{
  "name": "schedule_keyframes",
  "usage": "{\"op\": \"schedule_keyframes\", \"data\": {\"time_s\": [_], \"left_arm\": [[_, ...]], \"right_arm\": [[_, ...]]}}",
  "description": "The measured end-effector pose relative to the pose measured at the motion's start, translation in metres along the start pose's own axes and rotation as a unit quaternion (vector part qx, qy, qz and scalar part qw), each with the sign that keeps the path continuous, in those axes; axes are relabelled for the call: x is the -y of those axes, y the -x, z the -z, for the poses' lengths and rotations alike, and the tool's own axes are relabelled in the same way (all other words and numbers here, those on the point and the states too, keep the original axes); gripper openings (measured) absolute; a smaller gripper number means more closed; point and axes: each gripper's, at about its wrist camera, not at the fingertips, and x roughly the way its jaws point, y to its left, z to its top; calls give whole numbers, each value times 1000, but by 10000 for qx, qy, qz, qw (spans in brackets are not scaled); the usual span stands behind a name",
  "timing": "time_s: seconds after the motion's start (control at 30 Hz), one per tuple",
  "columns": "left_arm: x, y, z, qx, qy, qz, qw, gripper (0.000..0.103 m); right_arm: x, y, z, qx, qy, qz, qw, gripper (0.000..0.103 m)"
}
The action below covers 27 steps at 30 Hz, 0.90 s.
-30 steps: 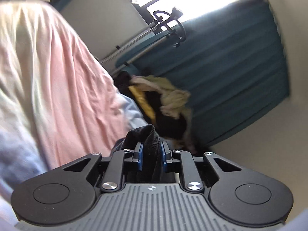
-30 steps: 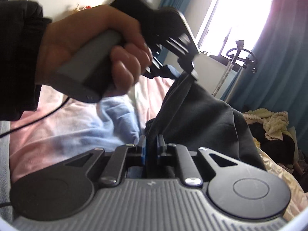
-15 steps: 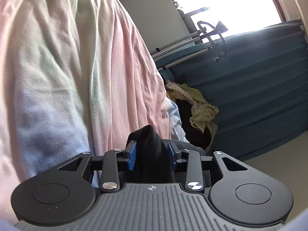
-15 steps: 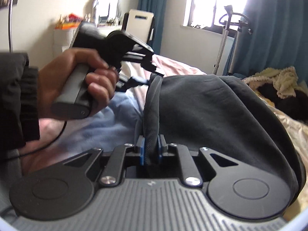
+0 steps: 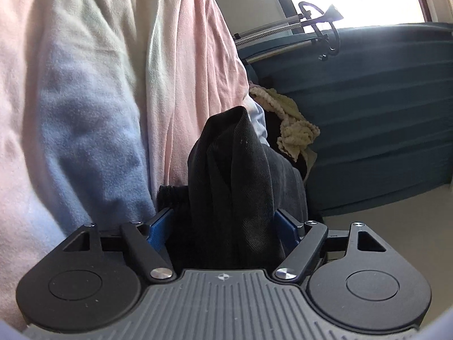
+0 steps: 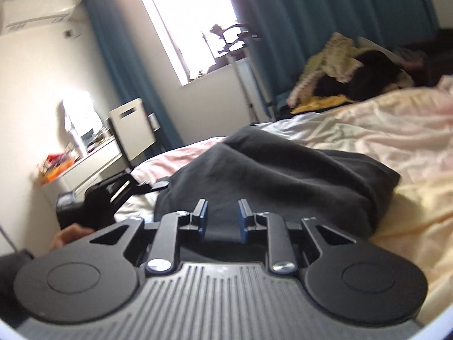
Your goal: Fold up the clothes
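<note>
A dark grey garment (image 6: 283, 175) lies in a folded heap on the pastel bedsheet (image 6: 396, 141). My right gripper (image 6: 220, 221) is open, its blue pads apart, with the garment's near edge lying loosely between them. My left gripper (image 5: 226, 223) is open wide, and a bunched ridge of the same dark garment (image 5: 232, 175) stands between its spread pads. The left gripper also shows in the right wrist view (image 6: 113, 189), held by a hand at the garment's left end.
The pink, blue and cream bedsheet (image 5: 85, 85) fills the left wrist view. A pile of cream, black and yellow clothes (image 6: 348, 70) lies at the far side of the bed. Teal curtains (image 5: 368, 113), a garment steamer stand (image 5: 320, 22), a window and a white desk (image 6: 93, 164) surround the bed.
Both grippers lowered the garment onto the bed and opened, letting go of it. The garment, held up a second ago, now lies in a heap.
</note>
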Motion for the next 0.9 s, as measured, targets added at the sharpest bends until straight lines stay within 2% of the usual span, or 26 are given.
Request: {"op": "schedule_keyframes", "data": {"time_s": [0.1, 0.2, 0.33, 0.5, 0.63, 0.77, 0.87, 0.9], "left_arm": [[-5, -4, 0, -54, 85, -24, 9999, 81], [-4, -12, 0, -115, -46, -99, 9999, 83], [-1, -20, -3, -155, -115, -94, 9998, 87], [7, -26, -1, -240, -324, 10, 9992, 91], [19, -19, -3, -120, -396, 539, 9977, 91], [26, -12, -7, -55, -351, 1204, 9921, 91], [35, -16, -6, -73, -533, 1146, 9920, 91], [40, -16, -4, -62, -710, 1012, 9923, 92]], "right_arm": [[15, -4, 3, -43, -336, 88, 9994, 27], [20, -9, 7, -102, -559, 48, 9984, 31], [18, -20, 8, -199, -647, 75, 9977, 35], [35, -20, 11, -33, -1170, 179, 9930, 42], [46, -14, 11, 92, -1428, 445, 9887, 43], [61, -12, 16, 260, -1850, 585, 9807, 43], [72, -9, 18, 350, -2236, 567, 9724, 43], [76, -10, 19, 364, -2380, 536, 9691, 43]]}}
